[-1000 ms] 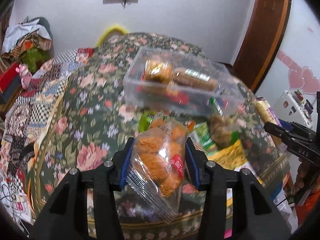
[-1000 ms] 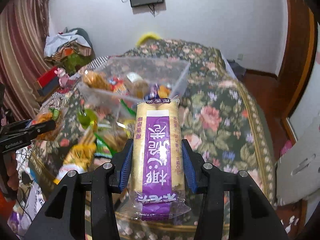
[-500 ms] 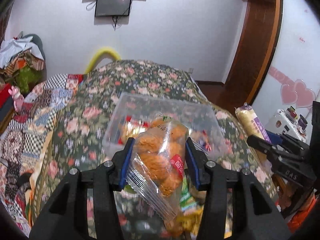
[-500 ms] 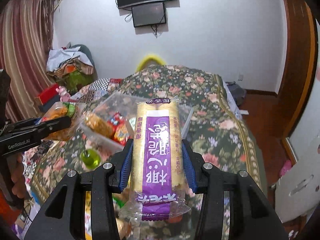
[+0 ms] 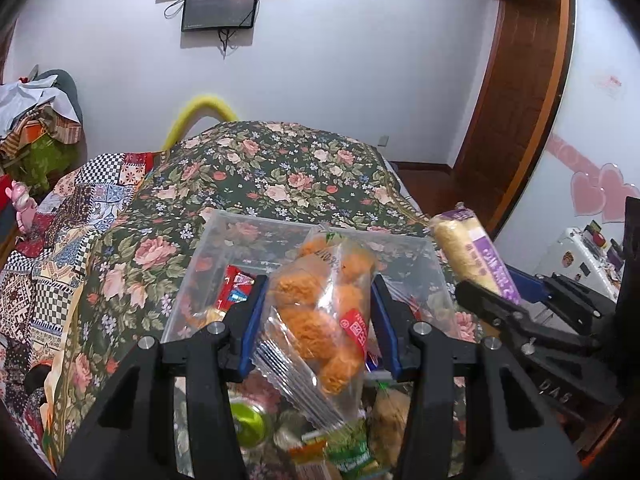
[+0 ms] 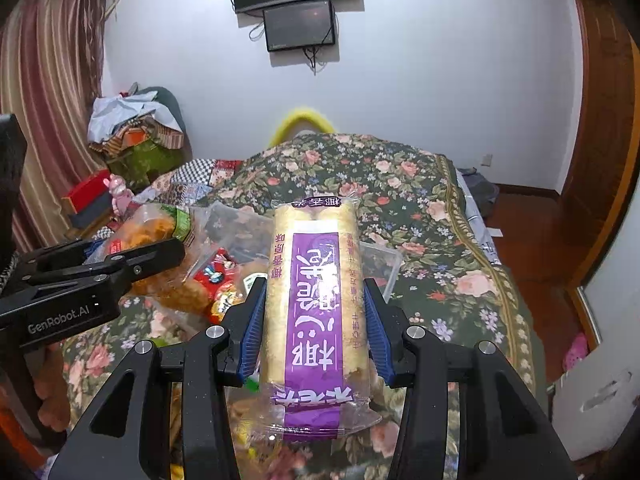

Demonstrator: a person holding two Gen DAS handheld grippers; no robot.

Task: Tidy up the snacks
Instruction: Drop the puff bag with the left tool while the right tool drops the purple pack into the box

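A bag of orange puffs (image 5: 320, 312) is pinched mid-body by the left gripper (image 5: 316, 320), above the clear bin (image 5: 428, 256); light, crushable, probably slippery film. A stiffer purple-labelled roll pack (image 6: 316, 312) is clamped across its middle by the right gripper (image 6: 314, 320), beside the bin.

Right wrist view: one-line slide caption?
Right tongs grip a purple-labelled snack pack above the clear bin; left tongs hold fried snacks.
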